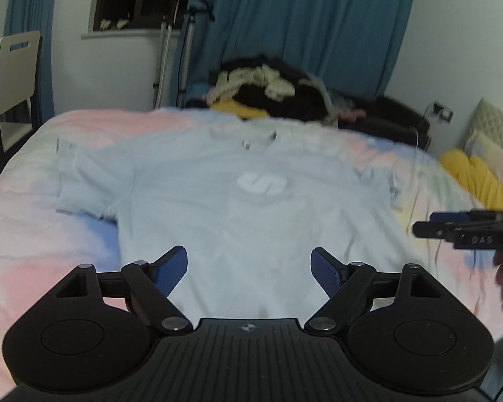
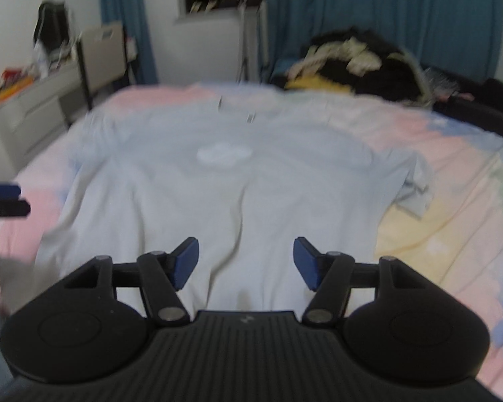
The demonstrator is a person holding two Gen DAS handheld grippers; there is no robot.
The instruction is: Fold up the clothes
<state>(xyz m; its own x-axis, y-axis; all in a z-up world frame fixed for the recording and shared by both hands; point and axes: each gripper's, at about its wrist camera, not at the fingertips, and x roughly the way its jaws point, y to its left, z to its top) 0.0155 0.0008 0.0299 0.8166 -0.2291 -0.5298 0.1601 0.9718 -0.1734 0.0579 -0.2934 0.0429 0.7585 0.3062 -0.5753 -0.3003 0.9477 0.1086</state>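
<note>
- While the light blue short-sleeved T-shirt [image 1: 238,201] lies flat on the pink and blue bedsheet [image 1: 33,234], nothing grips it.
- Left gripper [image 1: 248,269]: blue pads wide apart, empty.
- Right gripper [image 2: 245,263]: wide apart too, holding nothing.

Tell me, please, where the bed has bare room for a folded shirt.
Bare sheet lies left of the T-shirt, towards the chair, and right of it, before the yellow pillow. The clothes pile crowds the far edge.
</note>
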